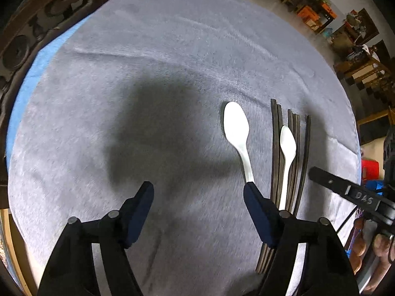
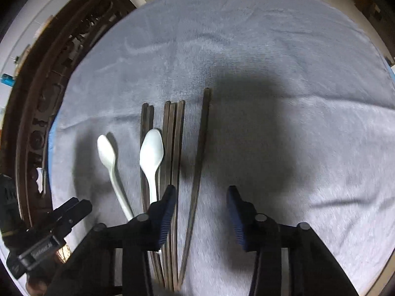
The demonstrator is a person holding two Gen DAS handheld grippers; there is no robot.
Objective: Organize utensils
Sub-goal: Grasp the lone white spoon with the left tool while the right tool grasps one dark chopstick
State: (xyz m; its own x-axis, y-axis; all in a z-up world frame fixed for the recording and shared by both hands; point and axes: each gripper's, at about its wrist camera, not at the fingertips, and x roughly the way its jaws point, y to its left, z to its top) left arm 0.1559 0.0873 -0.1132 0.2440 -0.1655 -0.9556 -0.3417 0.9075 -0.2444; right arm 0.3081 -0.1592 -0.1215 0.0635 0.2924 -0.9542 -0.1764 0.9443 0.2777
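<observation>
White spoons (image 2: 151,153), dark-brown chopsticks (image 2: 172,148), grey cloth (image 2: 271,49)

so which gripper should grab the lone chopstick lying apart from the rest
Right. The right gripper is open, and the lone chopstick runs up between its fingers. The left gripper is open over bare cloth, its right finger near a white spoon.

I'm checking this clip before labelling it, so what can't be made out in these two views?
- Dark wooden chopsticks: near ends hidden under the right gripper in the right wrist view; exact count unclear.
- White plastic spoon on the chopsticks: handle end hidden behind the left gripper finger in the left wrist view.
- Other white spoon: handle tip covered by the right gripper's frame.
</observation>
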